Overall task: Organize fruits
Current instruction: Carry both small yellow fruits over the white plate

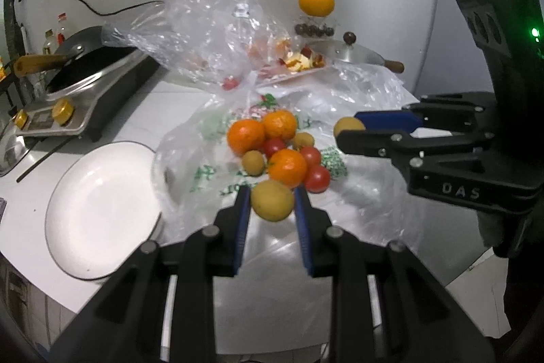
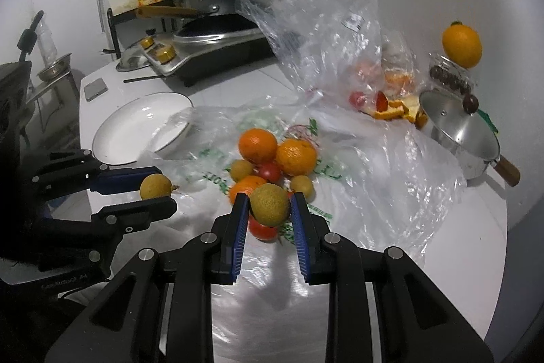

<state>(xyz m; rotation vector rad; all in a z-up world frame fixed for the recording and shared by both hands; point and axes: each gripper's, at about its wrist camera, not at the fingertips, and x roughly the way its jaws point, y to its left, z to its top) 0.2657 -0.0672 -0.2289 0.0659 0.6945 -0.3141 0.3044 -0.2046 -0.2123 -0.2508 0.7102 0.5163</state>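
White table (image 2: 459,227) bears flattened plastic bag (image 2: 374,165). Empty white plate (image 1: 102,210) beside bag. Fruit pile (image 1: 278,148) of oranges, tomatoes, longans on bag. Left gripper (image 1: 272,203) clamps longan (image 1: 272,200); right gripper (image 2: 268,206) clamps second longan (image 2: 270,204), both above pile.

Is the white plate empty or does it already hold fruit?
Empty. The white plate shows only its bare inside in both views; the fruit pile lies beside it on the plastic bag.

Fruit pile (image 1: 277,148) on bag (image 1: 357,193), right of plate (image 1: 98,210)
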